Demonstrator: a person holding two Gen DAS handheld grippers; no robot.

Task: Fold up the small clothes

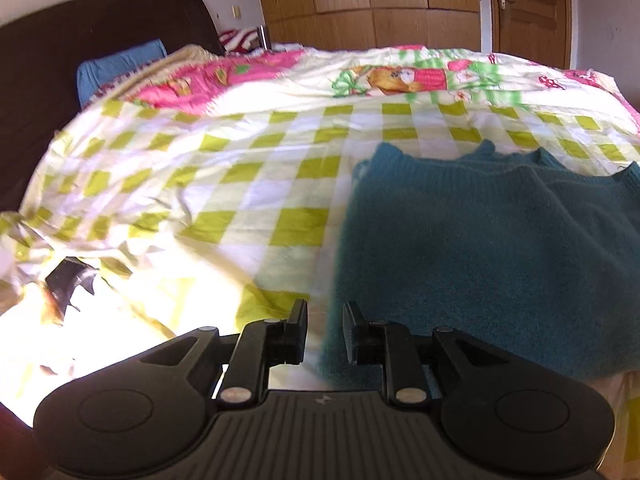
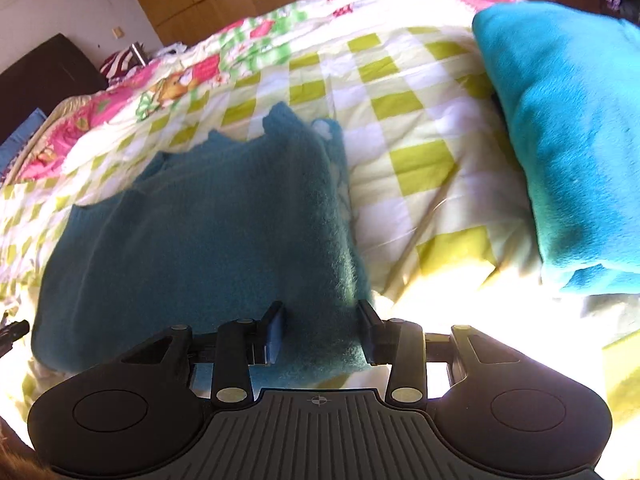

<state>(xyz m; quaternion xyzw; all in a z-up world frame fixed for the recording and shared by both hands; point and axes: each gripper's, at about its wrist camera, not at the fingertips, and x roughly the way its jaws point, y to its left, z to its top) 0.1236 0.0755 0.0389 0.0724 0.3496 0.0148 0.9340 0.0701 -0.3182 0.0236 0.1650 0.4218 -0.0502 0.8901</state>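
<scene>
A teal knitted sweater (image 1: 480,248) lies folded flat on the green-and-white checked bedspread (image 1: 200,184), neckline toward the far side. My left gripper (image 1: 325,316) hovers at the sweater's near left edge, its fingers a little apart, and the fabric edge runs down between them. In the right wrist view the same sweater (image 2: 200,232) fills the lower left. My right gripper (image 2: 321,316) stands open over the sweater's near right corner, with the fuzzy edge showing between its wide-set fingers. Neither gripper visibly pinches the cloth.
A bright turquoise pillow (image 2: 572,140) lies on the bed to the right of the sweater. A dark headboard (image 1: 60,60) and a blue pillow (image 1: 120,68) are at the far left. A wooden wardrobe (image 1: 380,0) and door (image 1: 528,8) stand behind the bed.
</scene>
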